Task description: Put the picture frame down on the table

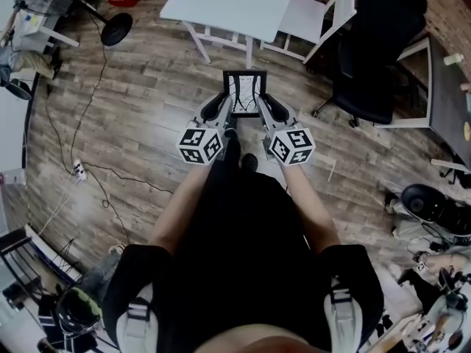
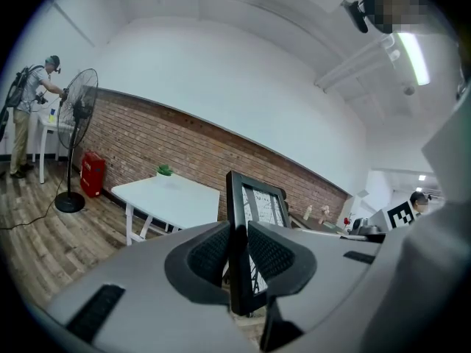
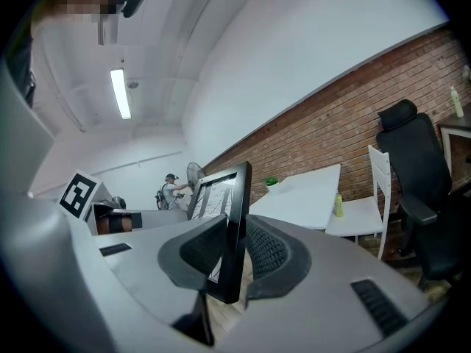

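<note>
A black picture frame (image 1: 245, 93) with a pale print hangs upright in the air above the wooden floor, held from both sides. My left gripper (image 1: 227, 112) is shut on its left edge, and the frame's rim (image 2: 237, 248) stands pinched between the ribbed pads. My right gripper (image 1: 263, 112) is shut on its right edge (image 3: 234, 230) in the same way. The white table (image 1: 232, 6) lies ahead, beyond the frame; it also shows as a white table (image 2: 169, 197) in the left gripper view and as a white table (image 3: 298, 197) in the right gripper view.
A white chair (image 1: 324, 17) stands at the table's right, a black office chair (image 1: 375, 50) further right. A floor fan (image 1: 110, 20) and cables (image 1: 88, 175) lie to the left. A small potted plant (image 2: 164, 171) sits on the table. A person (image 2: 33, 109) stands far off by the fan.
</note>
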{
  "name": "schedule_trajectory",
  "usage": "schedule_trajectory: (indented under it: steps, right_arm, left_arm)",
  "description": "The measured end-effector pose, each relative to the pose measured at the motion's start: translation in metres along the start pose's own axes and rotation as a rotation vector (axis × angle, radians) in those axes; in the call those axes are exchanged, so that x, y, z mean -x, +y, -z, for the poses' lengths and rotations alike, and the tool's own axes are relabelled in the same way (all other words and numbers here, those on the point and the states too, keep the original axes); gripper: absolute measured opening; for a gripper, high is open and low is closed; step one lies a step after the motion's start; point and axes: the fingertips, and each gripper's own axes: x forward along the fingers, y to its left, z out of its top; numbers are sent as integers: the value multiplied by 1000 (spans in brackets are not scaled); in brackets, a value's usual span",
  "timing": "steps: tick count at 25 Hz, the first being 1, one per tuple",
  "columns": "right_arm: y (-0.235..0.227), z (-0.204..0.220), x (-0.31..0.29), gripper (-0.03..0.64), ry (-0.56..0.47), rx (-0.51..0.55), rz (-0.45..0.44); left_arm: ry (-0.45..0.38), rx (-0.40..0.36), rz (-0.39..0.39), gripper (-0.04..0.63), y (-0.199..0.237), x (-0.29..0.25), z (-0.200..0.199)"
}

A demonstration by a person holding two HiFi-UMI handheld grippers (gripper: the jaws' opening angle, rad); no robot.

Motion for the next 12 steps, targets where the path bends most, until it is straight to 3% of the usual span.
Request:
schedule_trajectory:
  steps: [12]
  right_arm:
    - [-22,-16,-61,78,14,-3,14]
  left_arm:
    - [20,13,6,88,44,-46,-22]
